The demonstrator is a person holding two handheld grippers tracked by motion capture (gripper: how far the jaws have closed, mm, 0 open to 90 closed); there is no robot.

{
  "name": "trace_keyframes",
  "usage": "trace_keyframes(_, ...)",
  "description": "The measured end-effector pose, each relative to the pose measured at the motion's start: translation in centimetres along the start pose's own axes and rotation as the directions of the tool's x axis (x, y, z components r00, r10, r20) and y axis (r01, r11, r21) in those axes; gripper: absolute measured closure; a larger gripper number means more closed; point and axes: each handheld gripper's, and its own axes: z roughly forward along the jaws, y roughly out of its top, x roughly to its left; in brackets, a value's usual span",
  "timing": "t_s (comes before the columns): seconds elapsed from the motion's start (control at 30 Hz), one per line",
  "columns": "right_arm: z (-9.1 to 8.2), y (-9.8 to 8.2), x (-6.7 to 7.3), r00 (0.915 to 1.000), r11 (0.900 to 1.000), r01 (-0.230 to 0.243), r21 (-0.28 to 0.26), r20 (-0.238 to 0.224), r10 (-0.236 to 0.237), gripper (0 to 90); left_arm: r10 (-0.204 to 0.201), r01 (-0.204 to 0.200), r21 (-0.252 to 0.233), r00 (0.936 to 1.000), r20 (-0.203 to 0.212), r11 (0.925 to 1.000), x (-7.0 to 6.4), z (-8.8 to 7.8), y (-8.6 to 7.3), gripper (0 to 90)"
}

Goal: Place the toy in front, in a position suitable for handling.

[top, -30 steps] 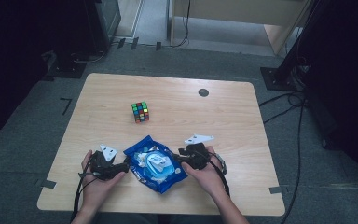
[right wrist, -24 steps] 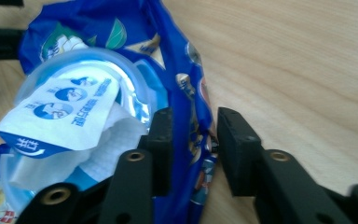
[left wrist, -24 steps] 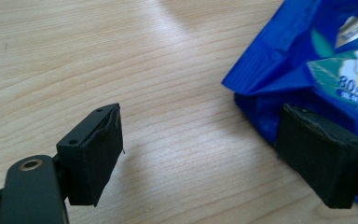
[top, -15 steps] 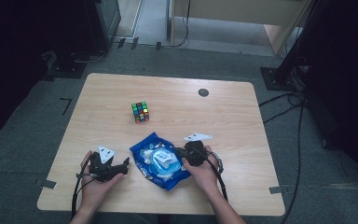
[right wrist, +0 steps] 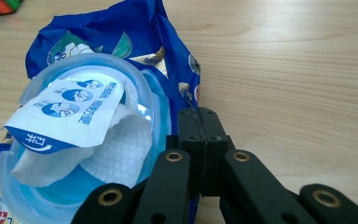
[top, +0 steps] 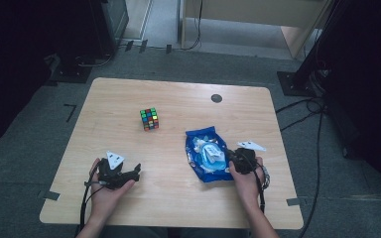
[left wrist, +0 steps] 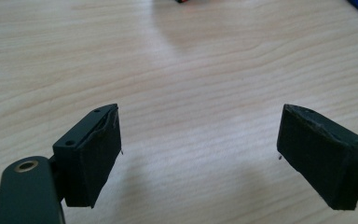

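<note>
The light wooden table carries a crinkled blue plastic wet-wipe pack with a translucent lid, lying right of centre. Its edge is pinched by the clenched right gripper. The left gripper is held released, jaws wide, over bare wood. A small multicoloured puzzle cube sits well apart.

Chinese print, too blurred to read, on wipes pack's seal sticker

Left gripper: bare tabletop ahead, clear passage between its spread jaws. Rubik's cube well ahead, sole obstacle. Right gripper: wipes pack directly against its jaws; open wood toward table edge.
</note>
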Motion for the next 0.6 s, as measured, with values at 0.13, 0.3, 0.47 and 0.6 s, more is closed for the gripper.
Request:
trace_keyframes(0.13,-0.6,-0.5,-1.5,0.9975,0.999,-0.030,-0.017,0.063,0.031,90.0,-0.027,0.027,-0.014,0.9996,-0.001,0.9995,-0.2,0.6,0.9,13.3)
trace_keyframes(0.3,-1.7,-0.9,-2.4,0.9979,0.997,-0.050,-0.051,0.039,0.052,75.9,-0.065,0.065,-0.008,0.9979,0.000,0.9979,-0.2,2.3,2.3,13.1)
trace_keyframes(0.47,-4.3,0.2,-1.9,0.9975,0.987,-0.046,-0.154,0.046,0.053,57.8,-0.062,0.062,-0.020,0.9981,-0.001,0.9979,-0.4,2.7,3.2,13.1)
trace_keyframes(0.6,-5.3,2.4,1.4,0.9993,0.984,0.030,-0.175,-0.017,-0.034,48.8,-0.045,0.045,-0.009,0.9989,-0.017,0.9990,0.1,2.3,2.5,13.0)
